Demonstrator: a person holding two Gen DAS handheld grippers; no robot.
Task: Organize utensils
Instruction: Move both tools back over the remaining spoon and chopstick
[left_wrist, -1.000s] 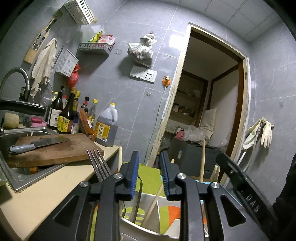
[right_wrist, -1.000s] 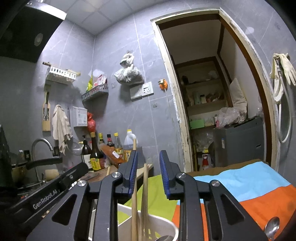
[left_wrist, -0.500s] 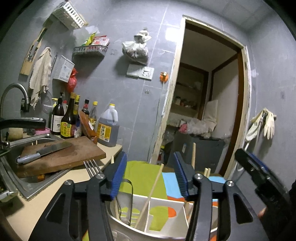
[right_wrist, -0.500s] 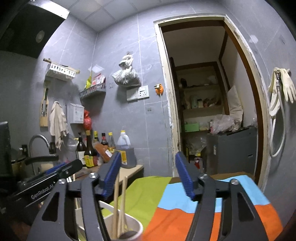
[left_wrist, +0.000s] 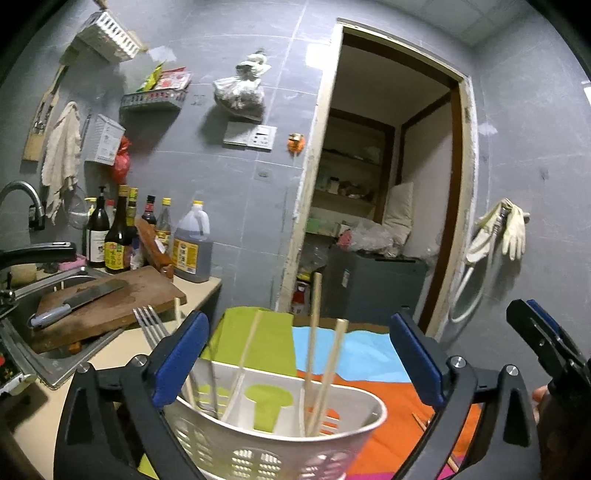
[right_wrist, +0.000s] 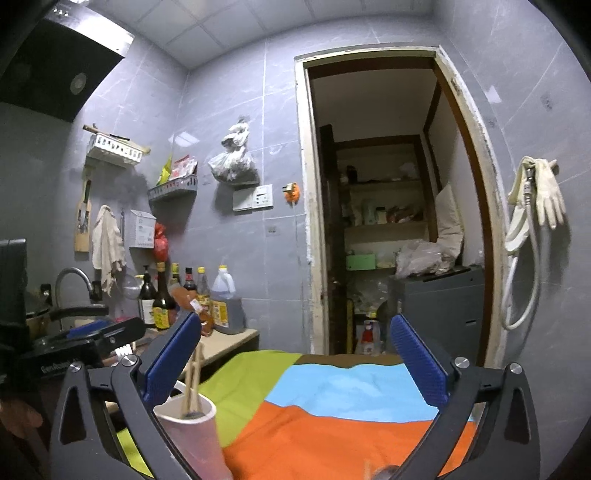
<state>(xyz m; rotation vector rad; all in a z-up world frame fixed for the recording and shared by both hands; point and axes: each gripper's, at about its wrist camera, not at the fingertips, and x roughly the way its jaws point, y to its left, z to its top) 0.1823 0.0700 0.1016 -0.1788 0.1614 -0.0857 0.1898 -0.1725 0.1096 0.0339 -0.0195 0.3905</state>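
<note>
chopsticks (left_wrist: 325, 373) upright in caddy (left_wrist: 295, 446)

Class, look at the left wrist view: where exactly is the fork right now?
The fork stands tines-up at the left end of the white utensil caddy, just behind the left hand-held gripper and its left finger, with the cutting board beyond it.

A utensil caddy (left_wrist: 280, 439) stands on the cloth (left_wrist: 369, 354) between the spread fingers of the left tool (left_wrist: 299, 365). Chopsticks (left_wrist: 317, 354) stand upright in its compartments, and a fork (left_wrist: 149, 326) rises at its left side. Left of the caddy, on the worktop (left_wrist: 122, 354), a cutting board (left_wrist: 107, 306) lies over the sink (left_wrist: 40, 354) with a knife (left_wrist: 77, 302) on it. Bottles (left_wrist: 118, 229) stand behind the board against the wall. The doorway (left_wrist: 388, 192) opens behind the cloth.
</note>
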